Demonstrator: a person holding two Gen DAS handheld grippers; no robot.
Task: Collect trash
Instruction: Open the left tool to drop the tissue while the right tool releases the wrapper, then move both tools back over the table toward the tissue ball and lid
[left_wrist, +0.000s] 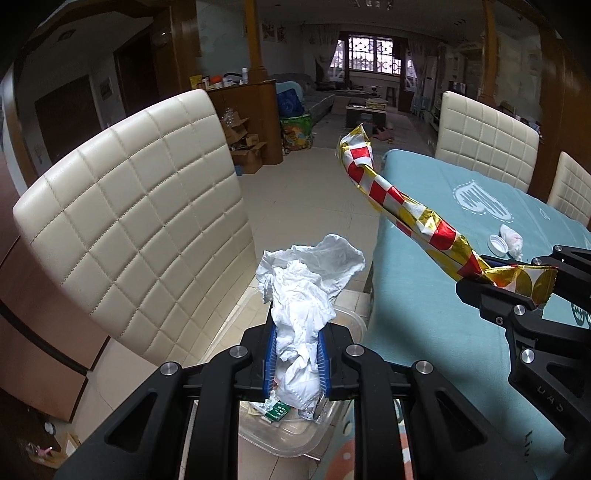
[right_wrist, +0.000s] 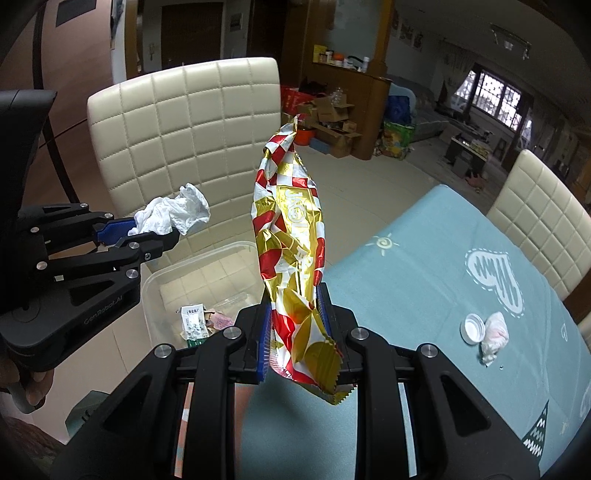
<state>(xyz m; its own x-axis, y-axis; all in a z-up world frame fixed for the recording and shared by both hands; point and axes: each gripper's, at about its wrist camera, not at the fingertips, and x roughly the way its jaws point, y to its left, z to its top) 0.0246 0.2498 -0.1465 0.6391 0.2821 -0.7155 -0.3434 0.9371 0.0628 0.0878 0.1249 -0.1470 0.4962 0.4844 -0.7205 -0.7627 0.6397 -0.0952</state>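
Clamped between the blue pads of the left gripper (left_wrist: 295, 354) is a crumpled white tissue (left_wrist: 306, 280), held directly above the clear plastic bin (right_wrist: 207, 266) on the floor, probably so that it can fall straight in. Inside the bin some small packets already lie. Beside it, the right gripper (right_wrist: 295, 328) is closed on a red and gold snack wrapper (right_wrist: 291, 236), which stands up long from the jaws near the table's edge. On the blue tablecloth (right_wrist: 424, 266) a white bottle cap (right_wrist: 473, 326) and a pinkish tissue wad (right_wrist: 495, 336) are not yet collected.
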